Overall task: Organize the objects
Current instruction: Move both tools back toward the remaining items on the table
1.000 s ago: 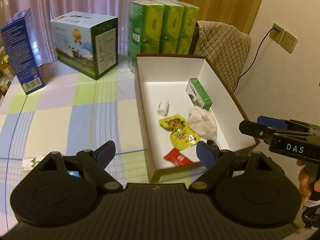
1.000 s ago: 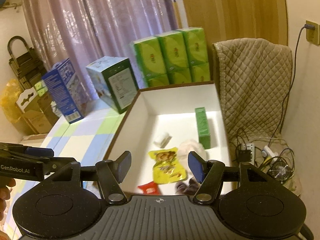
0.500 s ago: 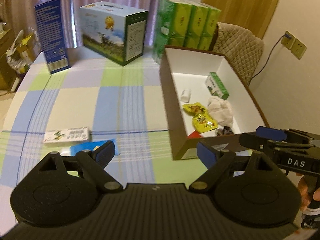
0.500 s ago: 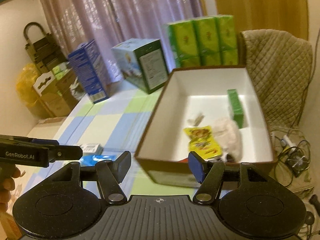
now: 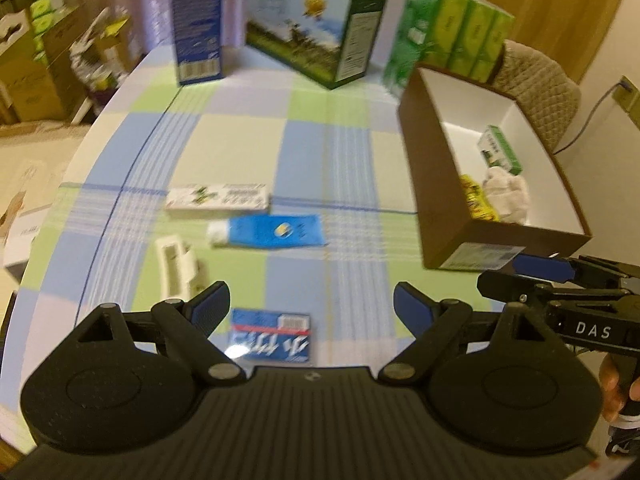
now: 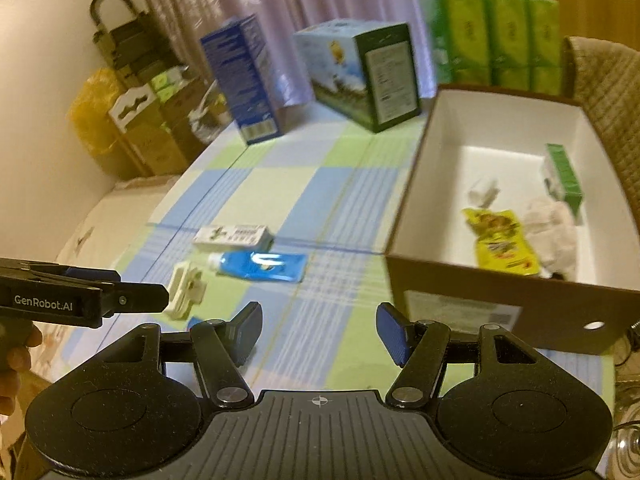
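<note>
While jaws gape — left gripper, right gripper level

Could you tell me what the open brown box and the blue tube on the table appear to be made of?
The open brown box looks like matte cardboard: thin straight walls, white inside, printed label. The blue tube looks like glossy soft plastic, judging by bright highlights and its flattened end; blur leaves this uncertain.

The table wears pale blue, green and cream checks; the box is brown outside, white inside; left of it lie a blue tube and a white carton; inside, a yellow packet, a green carton.
</note>
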A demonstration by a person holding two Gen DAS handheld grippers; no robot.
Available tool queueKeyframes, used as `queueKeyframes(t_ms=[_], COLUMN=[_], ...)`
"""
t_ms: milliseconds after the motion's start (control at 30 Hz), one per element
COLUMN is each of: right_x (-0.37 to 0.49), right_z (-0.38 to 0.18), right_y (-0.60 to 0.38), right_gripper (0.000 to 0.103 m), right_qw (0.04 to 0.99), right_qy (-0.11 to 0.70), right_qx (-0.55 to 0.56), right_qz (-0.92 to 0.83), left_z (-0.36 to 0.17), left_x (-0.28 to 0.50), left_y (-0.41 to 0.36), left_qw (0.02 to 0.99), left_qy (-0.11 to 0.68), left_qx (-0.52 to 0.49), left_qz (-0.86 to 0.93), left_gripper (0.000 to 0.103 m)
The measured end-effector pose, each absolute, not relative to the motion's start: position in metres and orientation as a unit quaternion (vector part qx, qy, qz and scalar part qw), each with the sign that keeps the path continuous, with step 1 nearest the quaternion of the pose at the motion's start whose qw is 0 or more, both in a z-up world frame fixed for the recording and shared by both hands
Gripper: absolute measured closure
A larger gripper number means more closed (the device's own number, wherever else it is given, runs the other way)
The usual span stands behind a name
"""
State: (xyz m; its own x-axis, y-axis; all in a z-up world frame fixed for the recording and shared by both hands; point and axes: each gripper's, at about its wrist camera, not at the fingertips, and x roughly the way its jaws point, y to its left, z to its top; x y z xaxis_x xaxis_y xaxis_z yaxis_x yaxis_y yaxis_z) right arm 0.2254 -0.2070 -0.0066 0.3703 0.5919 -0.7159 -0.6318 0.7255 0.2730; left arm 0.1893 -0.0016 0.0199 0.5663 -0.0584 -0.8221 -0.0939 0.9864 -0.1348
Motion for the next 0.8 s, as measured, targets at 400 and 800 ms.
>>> queueKeyframes(t_ms=[400,800], right_x=[0.214,0.223], right_z=[-0.040,-0.061], right_y=[-0.153,-0.107], right_gripper=[0.043,0.043], right_qw=[0.798,0.787], right_qy=[0.445,0.429], right_qx=[-0.059,-0.103], right_qz=[0.403,0.430], left_z=[-0.010,-0.023], left_x=[0.170,0.177], left_y=[0.054,0.081], left_qw=[0.866,0.861], left_qy=[0.484,0.490], left_qx=[-0.099,-0.103], left_qz=[0.073,0.093], left_gripper=[0.017,0.017])
